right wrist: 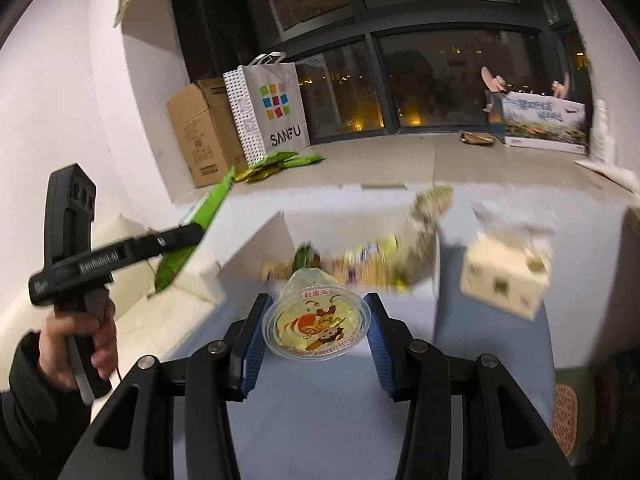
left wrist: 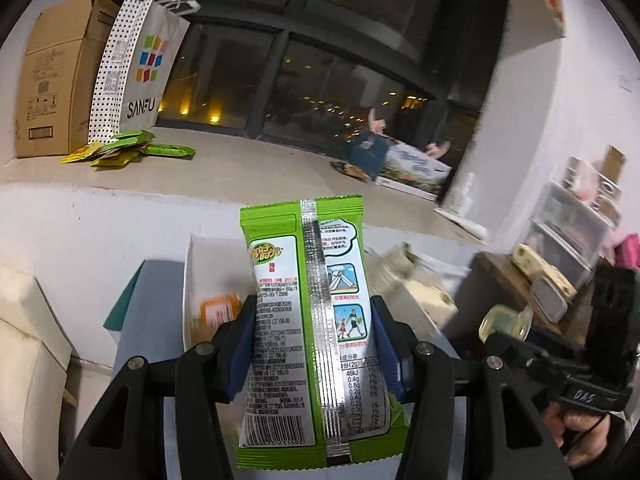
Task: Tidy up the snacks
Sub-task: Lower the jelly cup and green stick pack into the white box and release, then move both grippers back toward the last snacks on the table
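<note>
Two grippers, each loaded. Left wrist view: left gripper (left wrist: 314, 344) has its blue pads clamped on a green snack packet (left wrist: 308, 320), held upright, back side with barcode and silver seam facing camera. Behind it a white open box (left wrist: 192, 276) with an orange item inside, blurred. Far left on the ledge: cardboard box (left wrist: 56, 76), SANFU paper bag (left wrist: 140, 68), small pile of green-yellow packets (left wrist: 128, 150) at their base. Right gripper (left wrist: 560, 372) shows at right edge with a jelly cup (left wrist: 506, 322). Right wrist view: right gripper (right wrist: 316, 332) pads pressed on both sides of the jelly cup (right wrist: 316, 324), cartoon lid toward camera, held over the near edge of the white open box (right wrist: 276, 236); contents blurred. Left gripper (right wrist: 182, 236) at left, gripping the green snack packet (right wrist: 200, 220) edge-on. Tissue box (right wrist: 506, 276) at right, blurred.
</note>
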The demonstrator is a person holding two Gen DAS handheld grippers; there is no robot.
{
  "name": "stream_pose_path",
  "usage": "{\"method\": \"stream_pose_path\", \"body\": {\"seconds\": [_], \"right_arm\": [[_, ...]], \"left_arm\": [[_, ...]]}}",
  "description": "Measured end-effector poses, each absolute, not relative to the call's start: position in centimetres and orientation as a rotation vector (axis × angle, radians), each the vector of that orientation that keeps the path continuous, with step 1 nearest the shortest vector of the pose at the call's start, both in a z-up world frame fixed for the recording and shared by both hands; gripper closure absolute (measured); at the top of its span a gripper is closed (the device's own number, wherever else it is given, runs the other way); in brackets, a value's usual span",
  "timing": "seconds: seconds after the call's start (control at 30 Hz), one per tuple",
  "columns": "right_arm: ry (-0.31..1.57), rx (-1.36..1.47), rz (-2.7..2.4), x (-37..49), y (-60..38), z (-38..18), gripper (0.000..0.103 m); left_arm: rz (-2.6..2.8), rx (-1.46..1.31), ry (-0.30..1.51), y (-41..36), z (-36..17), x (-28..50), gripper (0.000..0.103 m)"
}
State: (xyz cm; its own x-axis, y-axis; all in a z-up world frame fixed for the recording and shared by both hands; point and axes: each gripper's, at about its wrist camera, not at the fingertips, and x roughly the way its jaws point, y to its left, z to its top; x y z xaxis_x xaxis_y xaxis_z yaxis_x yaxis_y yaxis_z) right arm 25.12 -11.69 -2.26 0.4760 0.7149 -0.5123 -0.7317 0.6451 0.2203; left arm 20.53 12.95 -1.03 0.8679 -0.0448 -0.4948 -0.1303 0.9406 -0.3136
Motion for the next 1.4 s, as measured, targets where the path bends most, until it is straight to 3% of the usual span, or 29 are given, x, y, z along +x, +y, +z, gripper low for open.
{"method": "stream_pose_path", "body": {"seconds": [0.33,0.37,0.47,0.5,0.57,0.9,1.4], "right_arm": [[0.719,-0.081,0.812,36.6,-2.4,-1.7,0.053],[0.733,-0.083,0.802,37.3,-2.0,-2.0,0.053],[0.769,-0.086,0.813,38.7,-0.8,-2.8,0.052],[0.786,-0.106,0.806,39.1,-0.2,-3.0,0.049],[0.787,-0.111,0.764,39.5,0.0,-3.2,0.001],[0.716,-0.166,0.755,36.9,-0.5,-2.3,0.0],[0.509,-0.226,0.854,25.6,-7.5,1.0,0.0]], "left_arm": [[0.054,-0.388,0.658,16.7,-4.8,29.0,0.042],[0.067,-0.375,0.67,16.8,-5.0,29.3,0.036],[0.13,-0.363,0.701,17.3,-5.5,29.4,0.0],[0.145,-0.369,0.712,17.5,-5.5,29.2,0.0],[0.129,-0.372,0.725,17.6,-5.5,28.8,0.0],[0.091,-0.271,0.664,15.7,-2.6,25.4,0.0],[0.013,-0.119,0.552,8.3,-1.3,11.4,0.0]]}}
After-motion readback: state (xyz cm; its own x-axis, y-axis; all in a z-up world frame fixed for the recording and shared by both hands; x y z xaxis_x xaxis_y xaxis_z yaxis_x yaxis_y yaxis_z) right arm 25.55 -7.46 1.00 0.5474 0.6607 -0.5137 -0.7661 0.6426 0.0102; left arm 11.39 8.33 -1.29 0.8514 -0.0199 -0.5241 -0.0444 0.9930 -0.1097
